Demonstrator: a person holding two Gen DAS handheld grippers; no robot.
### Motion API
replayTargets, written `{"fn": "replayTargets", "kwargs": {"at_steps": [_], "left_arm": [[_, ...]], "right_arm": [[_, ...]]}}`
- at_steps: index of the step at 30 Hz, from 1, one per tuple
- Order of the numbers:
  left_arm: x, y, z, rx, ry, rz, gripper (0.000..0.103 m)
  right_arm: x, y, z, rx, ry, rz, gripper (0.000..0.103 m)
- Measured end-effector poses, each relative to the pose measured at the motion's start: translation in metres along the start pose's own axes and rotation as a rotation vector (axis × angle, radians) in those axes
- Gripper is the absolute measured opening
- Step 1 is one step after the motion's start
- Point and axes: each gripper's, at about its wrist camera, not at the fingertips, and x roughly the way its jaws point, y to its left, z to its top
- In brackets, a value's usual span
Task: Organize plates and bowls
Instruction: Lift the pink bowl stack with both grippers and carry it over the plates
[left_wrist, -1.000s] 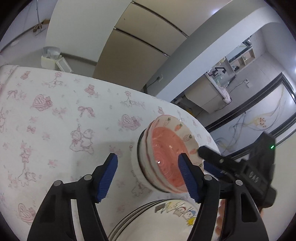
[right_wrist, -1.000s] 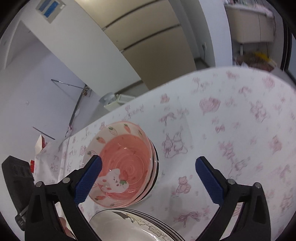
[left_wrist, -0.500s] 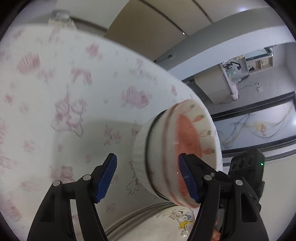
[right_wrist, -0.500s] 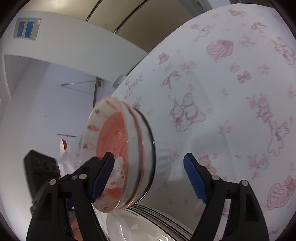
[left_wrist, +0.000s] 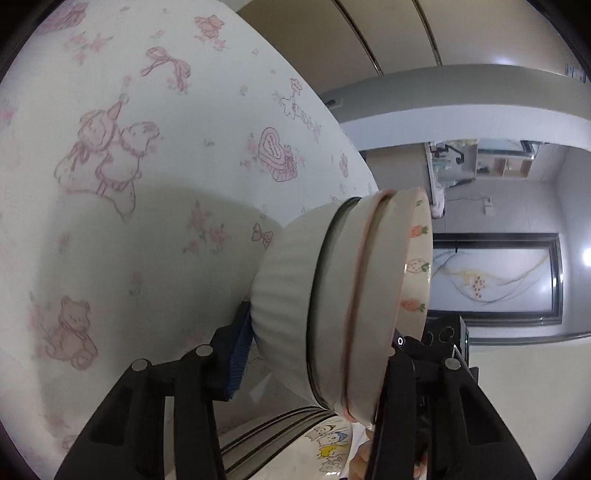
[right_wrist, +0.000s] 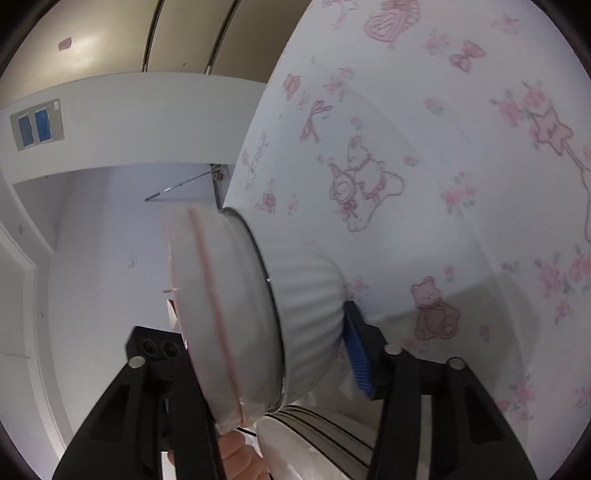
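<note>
Left wrist view: the bowl stack (left_wrist: 332, 306), a ribbed white bowl under pink-rimmed ones, is being straddled by the left gripper (left_wrist: 310, 365); its jaws are closing, one blue pad (left_wrist: 239, 356) touching the ribbed base, the other finger lying over the top rim. The stack is being seen side-on above the printed tablecloth (left_wrist: 147, 147), just beyond the cartoon plates (left_wrist: 295, 439). Right wrist view: the same bowl stack (right_wrist: 258, 314) is being enclosed by the right gripper (right_wrist: 269, 373), jaws closing likewise, blue pad (right_wrist: 356, 360) against the base, the inner finger hidden behind the rims. A hand (right_wrist: 236, 458) is being glimpsed below. Judged step: a two-sided grasp is being completed. Next, both grips are needing to be firm and matched before lifting, since nested bowls could slip apart.
</note>
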Motion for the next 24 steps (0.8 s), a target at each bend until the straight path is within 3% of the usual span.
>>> {"fn": "replayTargets", "kwargs": {"at_steps": [6,13,17,21,24], "left_arm": [[-0.001,-0.001,-0.005,0.012,-0.029,0.032,0.046],[0.004,0.000,-0.005,-0.002,-0.002,0.012,0.050],[0.004,-0.005,-0.011,0.015,-0.036,0.051,0.051],[0.003,-0.004,-0.014,0.006,-0.044,0.047,0.054],[0.006,-0.013,-0.016,0.065,-0.029,0.104,0.049]], "right_arm": [[0.000,0.002,0.000,-0.007,-0.023,-0.021,0.046],[-0.004,-0.014,-0.001,0.084,-0.040,0.048,0.049],[-0.005,-0.011,-0.003,0.072,-0.084,0.014,0.046],[-0.010,-0.021,-0.005,0.138,-0.130,0.067,0.046],[-0.011,-0.019,-0.003,0.125,-0.136,0.057,0.045]]}}
